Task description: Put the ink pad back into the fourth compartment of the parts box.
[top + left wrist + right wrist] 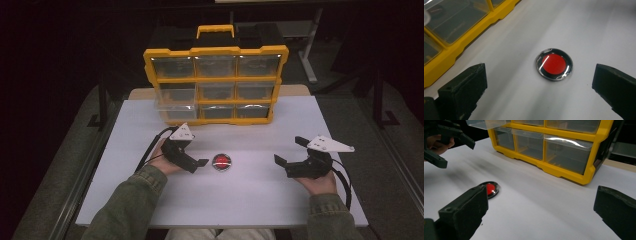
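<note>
The red disc (221, 161) lies flat on the white table (260, 200), near the middle of the board and well in front of the yellow drawer organiser (215, 82), which stands at twelve o'clock from it. The left gripper (200, 163) sits just beside the disc, at its nine o'clock, with its jaws spread wide and holding nothing; the tip of the near jaw points straight at the disc across a small gap of bare table. In the left gripper view the disc (554, 64) lies ahead and between the two black jaws, a little toward the right-hand one, not touching either. The right gripper (286, 153) hovers well apart at the disc's three o'clock, likewise gaping and empty, and in its own view the disc (489, 189) shows off toward ten o'clock, partly behind its left jaw. The disc is round, so it has no long axis to line up with; any approach angle would serve. The left hand is clearly the nearer, and the coming move likely turns on sliding forward toward three o'clock until the jaws straddle the low rim. One drawer (174, 102) at the organiser's left side stands pulled out.
</note>
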`<state>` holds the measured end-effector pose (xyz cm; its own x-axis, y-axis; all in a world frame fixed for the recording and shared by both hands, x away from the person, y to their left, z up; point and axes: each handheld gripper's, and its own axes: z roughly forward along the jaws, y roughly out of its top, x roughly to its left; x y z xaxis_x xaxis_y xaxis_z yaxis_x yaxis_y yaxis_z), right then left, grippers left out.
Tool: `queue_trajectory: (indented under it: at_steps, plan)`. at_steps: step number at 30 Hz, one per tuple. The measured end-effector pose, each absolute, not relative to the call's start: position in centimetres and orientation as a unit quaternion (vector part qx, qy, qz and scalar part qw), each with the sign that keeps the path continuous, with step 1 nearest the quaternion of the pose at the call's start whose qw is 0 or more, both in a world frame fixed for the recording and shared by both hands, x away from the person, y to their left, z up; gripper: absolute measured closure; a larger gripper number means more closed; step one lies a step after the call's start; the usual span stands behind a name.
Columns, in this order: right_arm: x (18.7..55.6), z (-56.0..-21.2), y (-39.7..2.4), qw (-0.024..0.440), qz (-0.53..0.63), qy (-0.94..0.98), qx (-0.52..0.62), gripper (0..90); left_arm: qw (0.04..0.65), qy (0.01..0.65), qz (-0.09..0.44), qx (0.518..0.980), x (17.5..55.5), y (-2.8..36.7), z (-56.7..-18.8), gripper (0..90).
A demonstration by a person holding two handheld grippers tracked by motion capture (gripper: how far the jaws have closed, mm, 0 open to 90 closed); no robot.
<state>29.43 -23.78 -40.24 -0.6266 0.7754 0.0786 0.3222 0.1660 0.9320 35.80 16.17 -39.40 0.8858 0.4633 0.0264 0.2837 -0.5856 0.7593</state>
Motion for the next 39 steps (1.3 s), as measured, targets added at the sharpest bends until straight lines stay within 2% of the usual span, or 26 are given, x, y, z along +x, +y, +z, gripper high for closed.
queue_trajectory:
  at_steps: [39]
  plan:
    - [29.5,-40.5,-23.7,0.210,0.521,0.740,0.369,0.0,0.348,0.150,0.071,0.923,37.8,9.2,-42.6,0.0]
